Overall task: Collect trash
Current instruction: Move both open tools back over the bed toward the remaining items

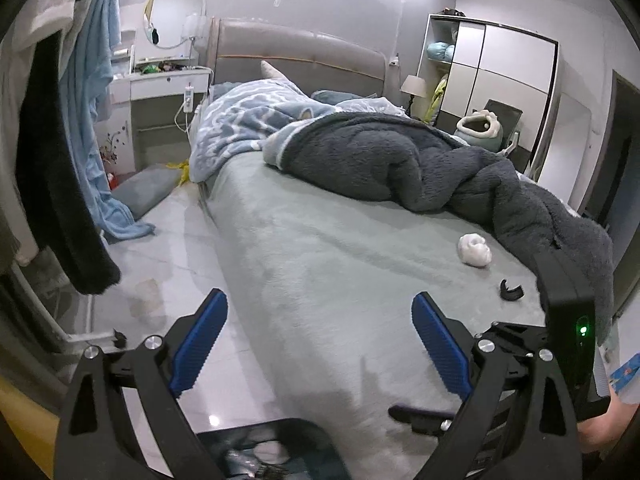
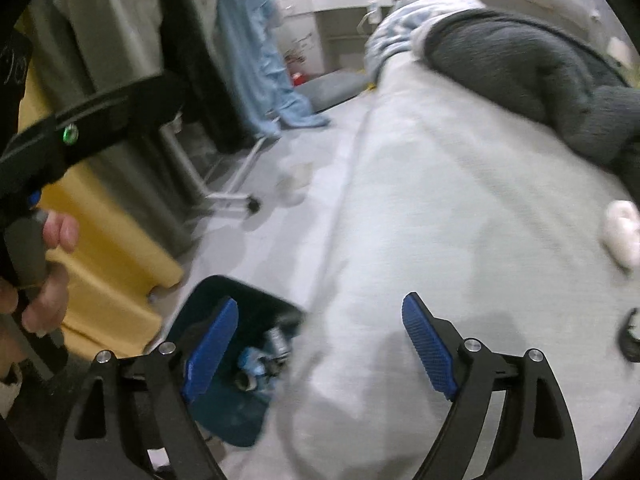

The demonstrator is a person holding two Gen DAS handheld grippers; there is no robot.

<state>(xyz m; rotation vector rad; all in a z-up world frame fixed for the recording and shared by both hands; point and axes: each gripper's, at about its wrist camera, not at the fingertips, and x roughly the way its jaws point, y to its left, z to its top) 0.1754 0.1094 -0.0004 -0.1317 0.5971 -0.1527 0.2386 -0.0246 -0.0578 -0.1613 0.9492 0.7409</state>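
A crumpled white tissue [image 1: 475, 251] lies on the grey-green bed sheet [image 1: 340, 264], right of centre; it also shows in the right wrist view [image 2: 621, 230]. A small black curved piece [image 1: 511, 291] lies just nearer, also at the right edge of the right wrist view [image 2: 632, 334]. A dark blue bin [image 2: 240, 392] with scraps inside stands on the floor beside the bed; its rim shows in the left wrist view [image 1: 272, 432]. My left gripper [image 1: 320, 344] is open and empty above the bed's near corner. My right gripper [image 2: 320, 344] is open and empty, over the bin and bed edge.
A dark grey fleece blanket [image 1: 420, 160] and a blue patterned quilt [image 1: 248, 120] are piled on the bed. Clothes hang on a rack [image 1: 60, 140] at the left. A yellow box [image 2: 104, 240] stands by the bin. A white dresser [image 1: 160, 84] and wardrobe [image 1: 496, 76] stand at the back.
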